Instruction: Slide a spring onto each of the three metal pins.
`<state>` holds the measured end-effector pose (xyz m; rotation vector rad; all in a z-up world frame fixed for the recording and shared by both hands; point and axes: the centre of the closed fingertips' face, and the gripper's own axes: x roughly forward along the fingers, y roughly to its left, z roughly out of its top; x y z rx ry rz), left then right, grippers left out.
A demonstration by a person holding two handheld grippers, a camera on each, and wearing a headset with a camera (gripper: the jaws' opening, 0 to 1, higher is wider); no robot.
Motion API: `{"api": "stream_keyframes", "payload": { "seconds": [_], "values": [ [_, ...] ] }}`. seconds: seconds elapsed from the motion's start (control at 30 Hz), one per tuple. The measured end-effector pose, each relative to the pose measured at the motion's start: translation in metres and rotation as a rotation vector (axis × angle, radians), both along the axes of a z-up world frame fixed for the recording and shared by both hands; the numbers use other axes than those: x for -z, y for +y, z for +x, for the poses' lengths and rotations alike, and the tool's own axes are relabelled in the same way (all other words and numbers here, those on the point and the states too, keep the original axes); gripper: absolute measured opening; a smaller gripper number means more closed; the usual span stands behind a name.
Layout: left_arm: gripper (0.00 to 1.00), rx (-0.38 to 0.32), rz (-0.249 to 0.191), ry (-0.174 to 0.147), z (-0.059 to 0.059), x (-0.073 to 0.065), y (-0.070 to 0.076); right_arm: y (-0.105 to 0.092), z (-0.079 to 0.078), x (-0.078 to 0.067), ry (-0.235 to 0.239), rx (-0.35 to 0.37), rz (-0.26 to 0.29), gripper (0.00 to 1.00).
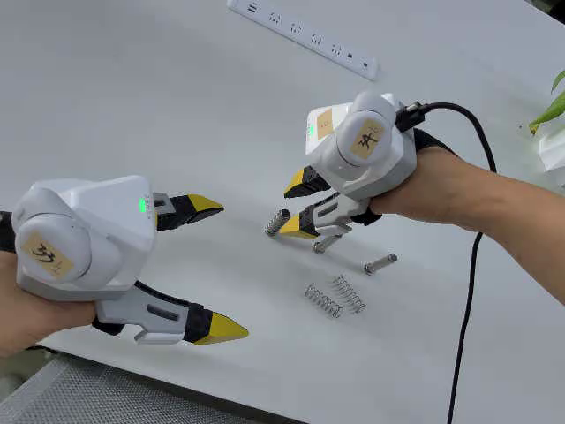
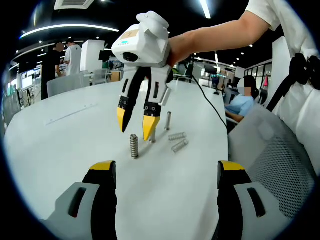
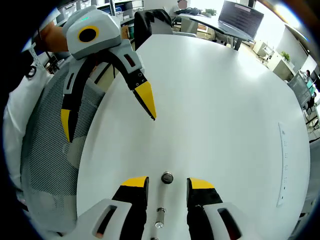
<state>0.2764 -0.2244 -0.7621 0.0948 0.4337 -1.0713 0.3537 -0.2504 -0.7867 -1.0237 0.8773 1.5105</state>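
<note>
On the white table (image 1: 132, 106) three short metal pins stand upright. The leftmost pin (image 1: 276, 223) wears a spring (image 2: 134, 146). The middle pin (image 1: 327, 241) and the right pin (image 1: 380, 262) are bare. Two loose springs (image 1: 322, 300) (image 1: 349, 293) lie side by side in front of them. My right gripper (image 1: 294, 205) hangs open just above the sprung pin, whose top (image 3: 167, 177) shows between its yellow fingertips (image 3: 136, 183), apart from both. My left gripper (image 1: 219, 268) is wide open and holds nothing, a short way left of the pins.
A white power strip (image 1: 305, 34) lies at the table's far side. A black cable (image 1: 472, 256) runs from the right gripper across the table. The near table edge (image 1: 177, 380) is close below my left gripper. A grey mesh chair (image 2: 280, 165) stands beside the table.
</note>
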Motion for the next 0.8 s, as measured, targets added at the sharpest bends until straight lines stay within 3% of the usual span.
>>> {"api": "stream_keyframes", "payload": {
  "seconds": [0.4, 0.8],
  "values": [
    [0.82, 0.008, 0.019, -0.001, 0.000, -0.007, 0.002, -0.013, -0.005, -0.034, -0.018, 0.118, 0.146, 0.38],
    [0.83, 0.024, 0.062, -0.008, 0.001, -0.013, 0.002, -0.051, -0.014, -0.057, -0.041, 0.272, 0.270, 0.47]
  ]
}}
